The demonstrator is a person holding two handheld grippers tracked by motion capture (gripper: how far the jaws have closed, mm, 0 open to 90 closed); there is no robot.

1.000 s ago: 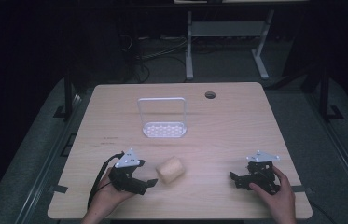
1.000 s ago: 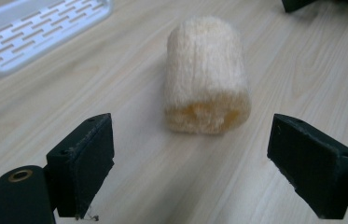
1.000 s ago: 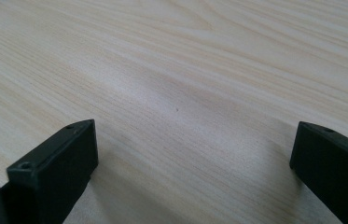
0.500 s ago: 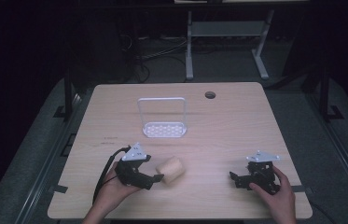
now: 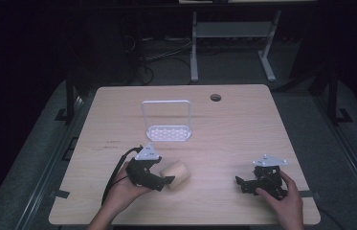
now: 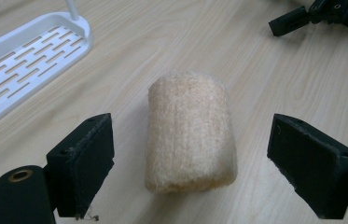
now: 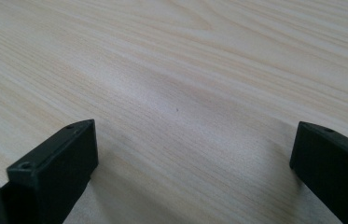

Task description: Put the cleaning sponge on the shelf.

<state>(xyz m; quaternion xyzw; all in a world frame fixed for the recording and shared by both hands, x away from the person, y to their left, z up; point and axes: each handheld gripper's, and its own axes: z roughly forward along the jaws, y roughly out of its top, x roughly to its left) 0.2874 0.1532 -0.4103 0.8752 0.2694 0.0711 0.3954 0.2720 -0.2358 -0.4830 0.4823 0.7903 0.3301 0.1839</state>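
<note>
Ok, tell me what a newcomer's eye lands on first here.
First the tan loofah roll, lying on its side on the wooden table between the open jaws of the left hand-held gripper. Next, the white slotted rack standing mid-table behind it. The right hand-held gripper rests open near the front edge.

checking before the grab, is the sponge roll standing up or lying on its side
Lying on its side. The roll rests lengthwise on the table, between the open jaws of the left hand-held gripper, untouched.

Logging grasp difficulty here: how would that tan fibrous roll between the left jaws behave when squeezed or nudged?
The loofah roll looks porous and fuzzy, so probably light and somewhat squashy, gripping well against the jaws. It lies on its curved side on the table, so a sideways nudge might roll it.
</note>
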